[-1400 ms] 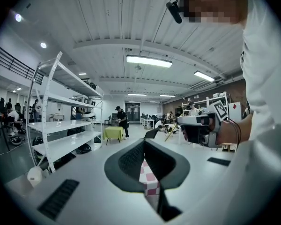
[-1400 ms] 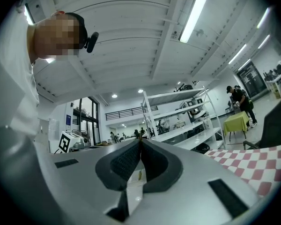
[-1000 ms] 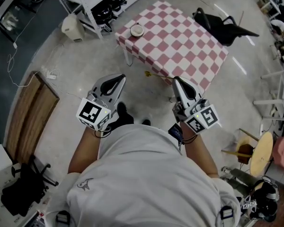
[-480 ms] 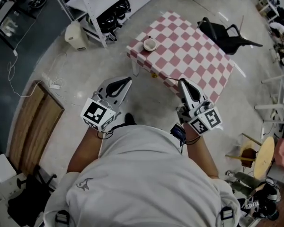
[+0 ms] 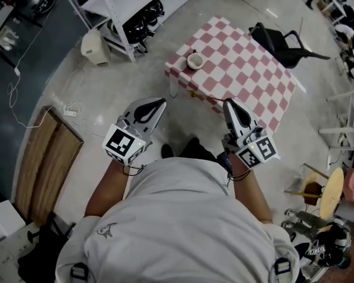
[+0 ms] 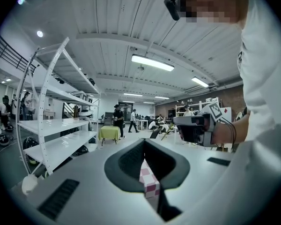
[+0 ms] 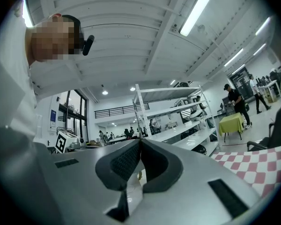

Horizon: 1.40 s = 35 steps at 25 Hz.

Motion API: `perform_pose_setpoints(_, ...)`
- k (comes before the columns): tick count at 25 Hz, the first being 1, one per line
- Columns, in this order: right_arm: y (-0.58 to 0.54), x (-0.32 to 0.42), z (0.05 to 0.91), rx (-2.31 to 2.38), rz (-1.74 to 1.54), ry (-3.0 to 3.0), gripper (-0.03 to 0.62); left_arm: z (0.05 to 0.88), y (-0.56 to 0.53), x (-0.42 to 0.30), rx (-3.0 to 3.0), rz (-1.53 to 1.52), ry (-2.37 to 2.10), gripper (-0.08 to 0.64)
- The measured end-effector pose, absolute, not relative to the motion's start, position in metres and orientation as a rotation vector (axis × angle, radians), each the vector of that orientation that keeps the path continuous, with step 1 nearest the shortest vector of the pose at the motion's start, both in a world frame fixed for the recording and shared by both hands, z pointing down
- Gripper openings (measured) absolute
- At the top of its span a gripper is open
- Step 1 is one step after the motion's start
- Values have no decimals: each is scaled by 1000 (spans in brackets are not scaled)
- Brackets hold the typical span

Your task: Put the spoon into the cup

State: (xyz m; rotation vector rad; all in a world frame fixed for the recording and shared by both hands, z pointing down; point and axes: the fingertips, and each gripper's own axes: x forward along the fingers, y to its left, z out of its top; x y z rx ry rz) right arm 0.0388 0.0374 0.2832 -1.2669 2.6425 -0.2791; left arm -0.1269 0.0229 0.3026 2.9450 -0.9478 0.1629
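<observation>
While both grippers are held out in front of the person's white shirt [image 5: 183, 229], over the pale floor [image 5: 106, 93], neither is at the desk [image 5: 248, 78]. L gripper [image 5: 159, 102]: jaws clenched, pads meeting at the tips, nothing between them; only a strip of the pink-and-white checked cloth shows through the gap lower down in the left gripper view. R gripper [image 5: 229, 102]: jaws likewise pressed together and holding nothing, per the right gripper view. The two grippers are level w/ each other and apart, both pointing toward the desk, marker cubes nearest the wrists. The cup [image 5: 194, 59], white, stands upright on the checked cloth near the desk corner closest to the white shelving [image 5: 115, 2], well apart from both grippers. The spoon cannot be made out in any view. Surroundings: a black chair [image 5: 283, 37] is just beside the far side of the desk, a white container [image 5: 94, 43] sits on the floor by the shelving, and a wooden board [image 5: 47, 152] lies on the floor to the person's L, w/ a cable [image 5: 23, 108] trailing near it.
</observation>
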Motion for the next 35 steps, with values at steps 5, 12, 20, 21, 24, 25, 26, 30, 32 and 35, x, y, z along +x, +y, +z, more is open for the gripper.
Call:
perform_pose_setpoints(5,21,34,281,-1262,-278,2645,34,303,2,-139,2916,134,-975,14)
perform_pose_setpoints(12,-8,42,282,-1235,-292,2647,34,307,-18,-129,2920,164,-995,14)
perform_pose_setpoints(20,-55,69,284,-1204,-309,2655,34,309,-66,-109,2893,170,-1037,14)
perform_pose_setpoints(21,-61,73,283,-1198,-307,2653,34,310,-74,-107,2888,175,-1041,14)
perform_pose_setpoints(24,-79,92,281,-1192,-296,2646,34,321,-92,-93,2878,214,-1036,14)
perform_pose_setpoints(25,-85,99,281,-1193,-292,2645,34,322,-98,-86,2877,219,-1034,14)
perform_pose_setpoints(26,-91,107,280,-1193,-287,2645,34,323,-105,-79,2879,221,-1032,14)
perform_pose_setpoints(30,-112,131,278,-1177,-278,2658,34,322,-127,-47,2911,249,-1026,14)
perform_pose_setpoints(32,-121,139,279,-1156,-277,2672,34,324,-134,-36,2918,263,-1026,14)
perform_pose_setpoints(35,-133,146,280,-1134,-281,2697,34,330,-144,-26,2896,269,-1035,14)
